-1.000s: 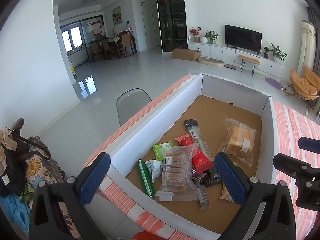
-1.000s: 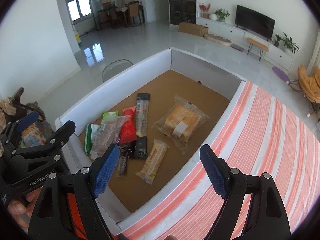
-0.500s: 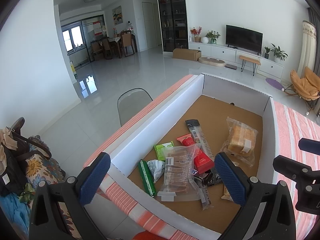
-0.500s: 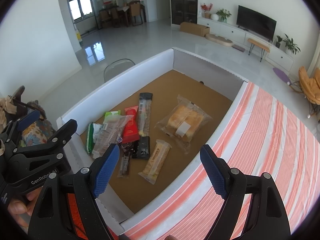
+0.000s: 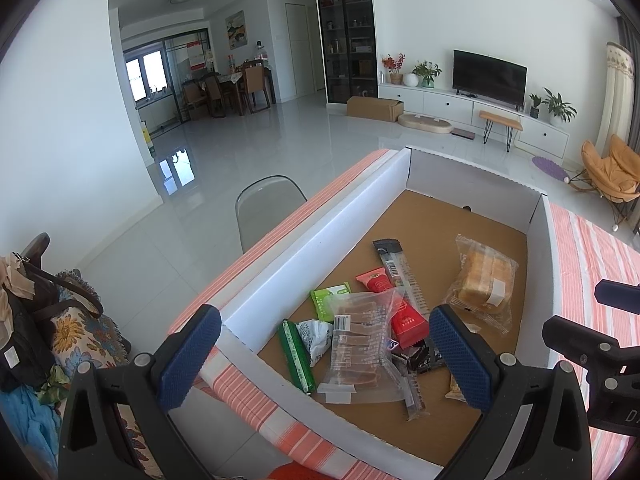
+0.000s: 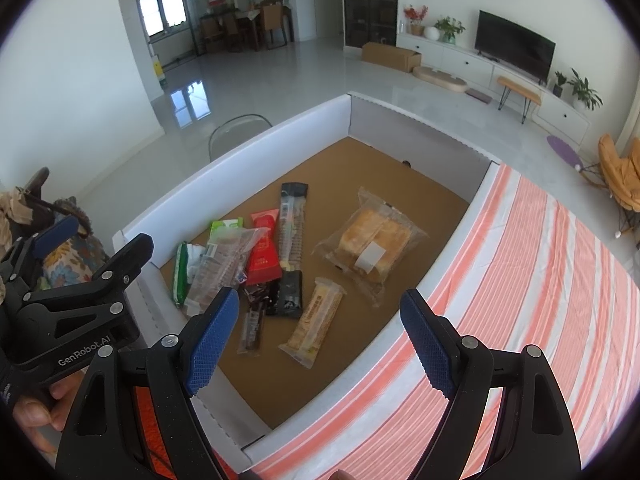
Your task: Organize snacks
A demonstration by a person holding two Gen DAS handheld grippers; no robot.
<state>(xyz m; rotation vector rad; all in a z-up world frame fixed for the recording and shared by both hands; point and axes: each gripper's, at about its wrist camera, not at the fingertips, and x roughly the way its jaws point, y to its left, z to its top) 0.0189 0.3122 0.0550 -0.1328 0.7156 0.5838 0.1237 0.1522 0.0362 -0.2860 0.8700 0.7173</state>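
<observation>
Both tools spread wide w/ nothing between the pads: left tool (image 5: pixel 326 360) hangs over the near-left corner of the white-walled cardboard box (image 6: pixel 256 148), right tool (image 6: pixel 320 336) over its near edge. The box sits on a table w/ orange-striped cloth (image 6: pixel 540 300). Snacks lie on the brown floor, mostly bunched at the near-left: green stick pack (image 5: pixel 297 355), clear cracker bag (image 5: pixel 358 340) overlapping a red packet (image 6: pixel 265 250), long black-topped sleeve (image 6: pixel 291 224), dark wrappers (image 6: pixel 289 294), yellow bar (image 6: pixel 316 322). Bread bag (image 6: pixel 370 246) lies apart, to the right.
</observation>
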